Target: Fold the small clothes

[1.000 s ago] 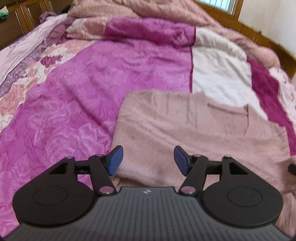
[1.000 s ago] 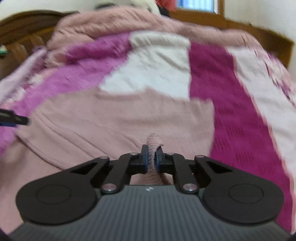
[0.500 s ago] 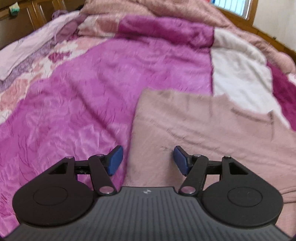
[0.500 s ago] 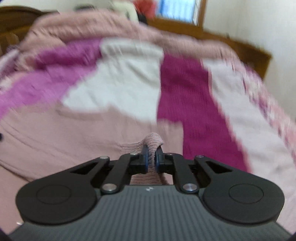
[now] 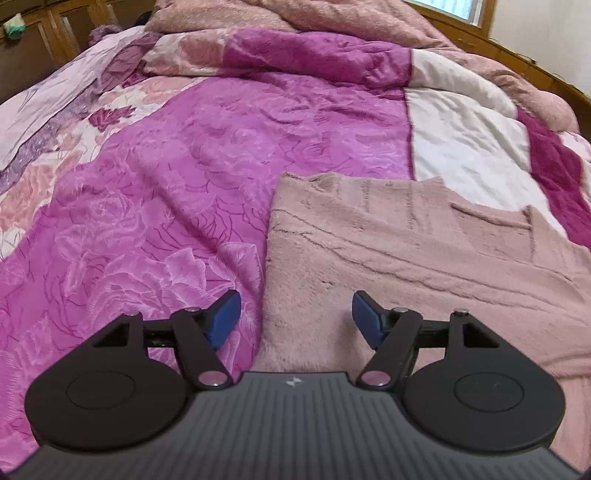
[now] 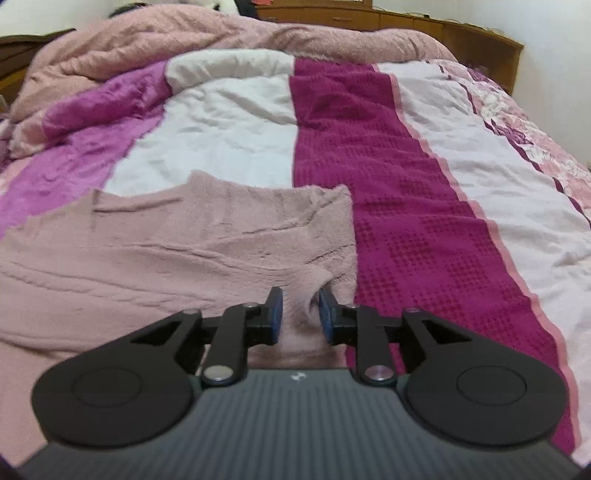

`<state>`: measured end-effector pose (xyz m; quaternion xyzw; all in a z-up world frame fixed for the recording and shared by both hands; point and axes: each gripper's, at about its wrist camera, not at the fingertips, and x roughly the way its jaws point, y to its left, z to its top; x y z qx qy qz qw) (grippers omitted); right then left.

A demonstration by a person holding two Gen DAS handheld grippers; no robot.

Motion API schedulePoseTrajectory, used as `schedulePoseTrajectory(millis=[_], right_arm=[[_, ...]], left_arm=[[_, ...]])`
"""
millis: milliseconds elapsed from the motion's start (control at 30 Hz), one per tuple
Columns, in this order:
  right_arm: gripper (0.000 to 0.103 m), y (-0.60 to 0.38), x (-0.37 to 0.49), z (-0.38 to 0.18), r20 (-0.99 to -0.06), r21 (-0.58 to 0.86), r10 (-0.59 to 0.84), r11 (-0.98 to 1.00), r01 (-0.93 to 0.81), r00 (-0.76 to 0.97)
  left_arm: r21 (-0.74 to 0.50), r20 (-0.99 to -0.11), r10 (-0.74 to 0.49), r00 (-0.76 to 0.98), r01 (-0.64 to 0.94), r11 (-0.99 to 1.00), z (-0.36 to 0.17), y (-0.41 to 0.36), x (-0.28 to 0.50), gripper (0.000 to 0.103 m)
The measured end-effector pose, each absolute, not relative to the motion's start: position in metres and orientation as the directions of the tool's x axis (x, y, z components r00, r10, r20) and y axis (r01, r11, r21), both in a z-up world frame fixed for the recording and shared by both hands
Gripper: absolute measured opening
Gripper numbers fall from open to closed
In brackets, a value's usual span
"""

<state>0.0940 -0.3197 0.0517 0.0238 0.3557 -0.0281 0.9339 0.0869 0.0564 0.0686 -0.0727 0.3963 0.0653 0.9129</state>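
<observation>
A fuzzy pale pink knitted garment (image 5: 406, 258) lies flat on the bed, its left edge running straight up from between my left fingers. My left gripper (image 5: 295, 314) hovers low over that edge with its jaws wide and opening a little more; it holds nothing. One blue pad is over the bedspread, the other over the garment. In the right wrist view the same garment (image 6: 166, 251) fills the left half. My right gripper (image 6: 298, 314) is at its near right corner. Its jaws are opening, and a slack fold of pink cloth lies between the pads without being pinched.
The magenta rose-patterned bedspread (image 5: 166, 184) spreads to the left of the garment, with a white panel (image 5: 461, 140) behind it. A dark magenta waffle strip (image 6: 406, 203) runs along the garment's right side. A heaped pink comforter (image 6: 221, 33) lies at the far end. Wooden cabinets (image 5: 55, 29) stand beyond the bed.
My right jaws have parted and released the pinched bunch of pink cloth, which has sunk flat. My left gripper has come lower and closer to the garment's left edge.
</observation>
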Motion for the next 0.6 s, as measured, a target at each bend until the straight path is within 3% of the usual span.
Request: schedulePoseTrajectory(millis=[367, 433, 500, 600], right_arm=[[0.028, -0.305, 0.019, 0.092, -0.662, 0.119, 0.159, 0.987, -0.106, 0.733], [0.033, -0.302, 0.005, 0.098, -0.662, 0.142, 0.192, 0.981, -0.130, 0.725], [0.047, -0.298, -0.009, 0.101, -0.662, 0.149, 0.218, 0.976, -0.159, 0.717], [0.048, -0.286, -0.034, 0.103, -0.672, 0.090, 0.214, 0.974, -0.209, 0.709]], left_arm=[[0.011, -0.735, 0.029, 0.677, -0.030, 0.999, 0.135, 0.059, 0.026, 0.074], [0.012, -0.736, 0.017, 0.676, -0.011, 1.000, 0.148, 0.061, 0.011, 0.074], [-0.009, -0.739, -0.008, 0.674, 0.002, 1.000, 0.161, 0.065, -0.003, 0.074], [-0.037, -0.739, -0.046, 0.672, 0.027, 0.999, 0.180, 0.070, -0.027, 0.074]])
